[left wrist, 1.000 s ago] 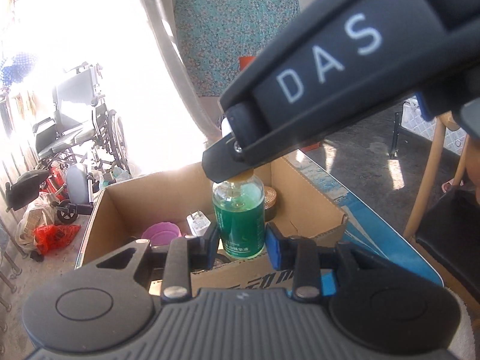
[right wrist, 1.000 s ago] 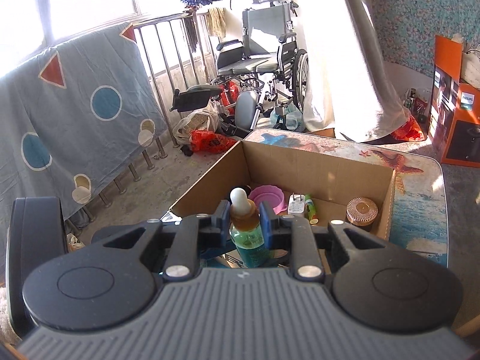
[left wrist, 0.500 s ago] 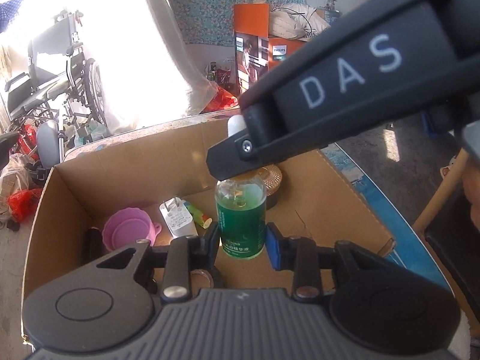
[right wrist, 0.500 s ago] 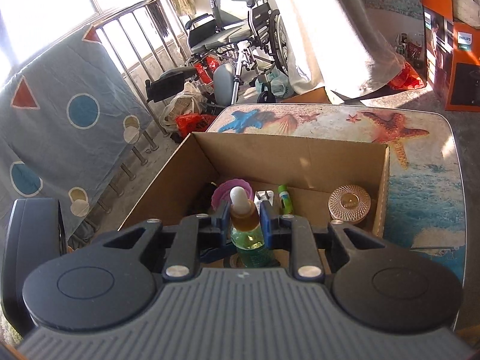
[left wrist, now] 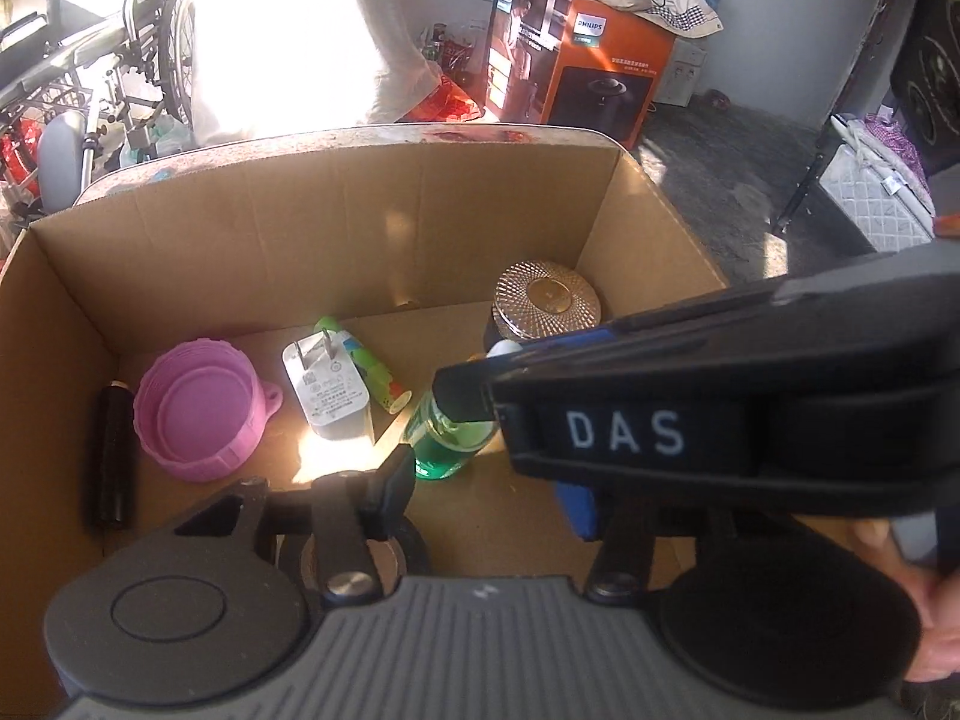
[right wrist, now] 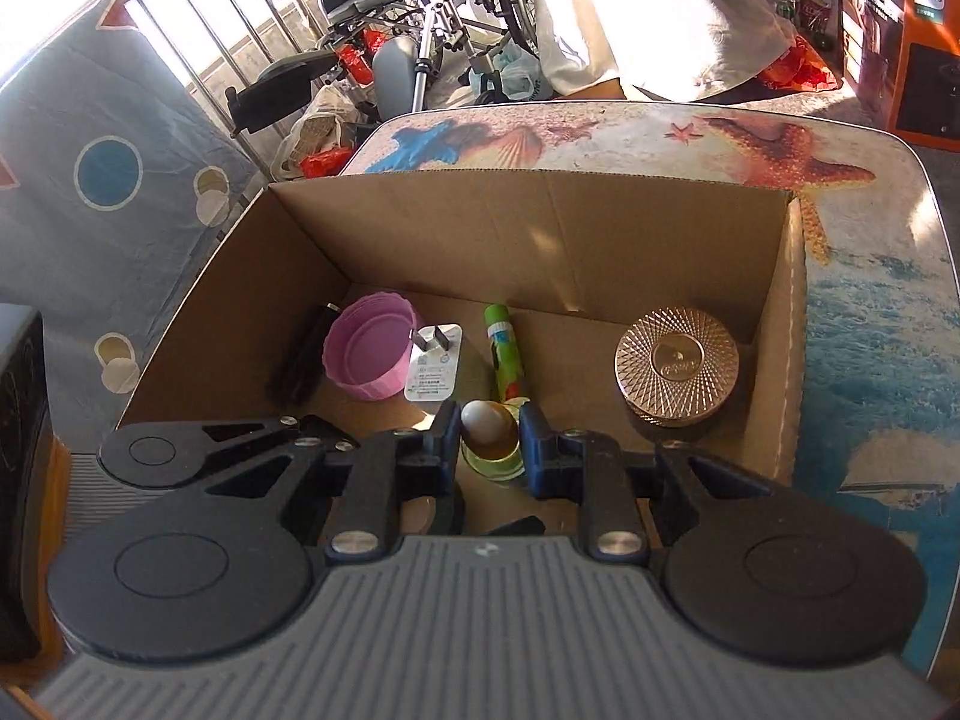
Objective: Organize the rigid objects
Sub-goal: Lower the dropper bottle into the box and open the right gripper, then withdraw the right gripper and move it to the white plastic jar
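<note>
Inside the cardboard box, going from nine o'clock to three: a slim black cylinder lies along the left wall, then a ribbed pink silicone cup, a glossy white plug adapter with its prongs up, a green tube lying flat, the green dropper bottle near the middle, and at two o'clock a round jar with a faceted metallic lid. A roll of black tape sits at six o'clock, against the near wall.

The step in hand looks like setting the dropper bottle down in the box. The right gripper holds it by the neck, jaws narrow and pinched just under the white rubber bulb. The left gripper flanks the bottle's base, its jaws opening, with the pads apart from the glass. The bottle's foot seems at or just above the box floor; I cannot tell which.

Next, I judge, the right jaws should let go only once the base rests flat. The glass is smooth and tall for its width, so it could tip toward the adapter.

The box stands on a counter covered with a seashell print.
</note>
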Available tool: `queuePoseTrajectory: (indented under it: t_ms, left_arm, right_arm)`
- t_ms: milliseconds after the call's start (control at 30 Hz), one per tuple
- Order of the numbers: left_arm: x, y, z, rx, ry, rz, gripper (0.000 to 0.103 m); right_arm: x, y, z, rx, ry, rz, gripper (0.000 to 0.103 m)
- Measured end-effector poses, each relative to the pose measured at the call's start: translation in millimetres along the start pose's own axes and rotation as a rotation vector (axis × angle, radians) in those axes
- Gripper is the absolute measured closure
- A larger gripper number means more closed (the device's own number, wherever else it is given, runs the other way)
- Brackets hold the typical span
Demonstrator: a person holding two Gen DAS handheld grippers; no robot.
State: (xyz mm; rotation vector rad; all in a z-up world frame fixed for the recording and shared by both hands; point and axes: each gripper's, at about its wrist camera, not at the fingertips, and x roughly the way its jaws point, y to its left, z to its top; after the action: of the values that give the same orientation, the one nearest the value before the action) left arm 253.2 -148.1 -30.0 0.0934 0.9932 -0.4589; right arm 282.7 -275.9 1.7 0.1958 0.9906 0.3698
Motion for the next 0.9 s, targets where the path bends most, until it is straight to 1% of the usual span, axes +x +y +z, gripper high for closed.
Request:
queuePoseTrajectory:
  t_ms: [100,167,233,300,367,467,567,633,767,800,900]
  left_arm:
    - [-2.6,1.7,-1.8,0.005,0.001,0.006,0.051]
    - [-6.6,1.1,-2.6,0.005,-0.004,0.005,0.049]
    - [-16.5,2.9,-5.0,0.005,-0.030,0.003,0.042]
    - [-28.9,1.7,-7.6,0.006,-0.057,0.007,0.037]
    - [-42.3,2.8,-8.4,0.002,-0.085,0.003,0.034]
    - [-65.1,5.7,-16.5,-0.003,-0.126,-0.007,0.032]
    - [-98.4,6.9,-28.4,0.012,-0.188,0.000,0.030]
    - [-116.8,7.5,-36.1,0.023,-0.222,0.008,0.025]
    - [-157.5,11.6,-61.4,0.035,-0.287,0.025,0.020]
    - [-168.3,13.9,-69.4,0.033,-0.302,0.029,0.020]
    - [-189.5,17.5,-90.3,0.028,-0.339,0.051,0.018]
  right_arm:
    - [2.2,2.4,0.2,-0.012,-0.003,-0.007,0.083]
    - [2.7,6.6,-0.2,-0.023,0.001,-0.013,0.082]
    - [1.8,10.0,0.0,-0.035,0.011,-0.011,0.081]
    - [-3.0,12.7,-1.1,-0.041,0.008,-0.006,0.072]
    - [-9.5,17.0,-1.5,-0.044,-0.004,-0.018,0.050]
    - [-27.0,22.2,-2.4,-0.050,-0.053,-0.019,0.045]
    - [-53.5,24.2,-6.0,-0.025,-0.111,0.000,0.041]
    - [-71.3,26.7,-11.3,-0.014,-0.150,0.009,0.039]
    - [-117.7,36.3,-31.7,-0.002,-0.252,0.017,0.032]
    - [-133.0,39.4,-42.7,0.002,-0.284,0.026,0.031]
    - [-161.4,49.1,-70.5,0.015,-0.343,0.058,0.027]
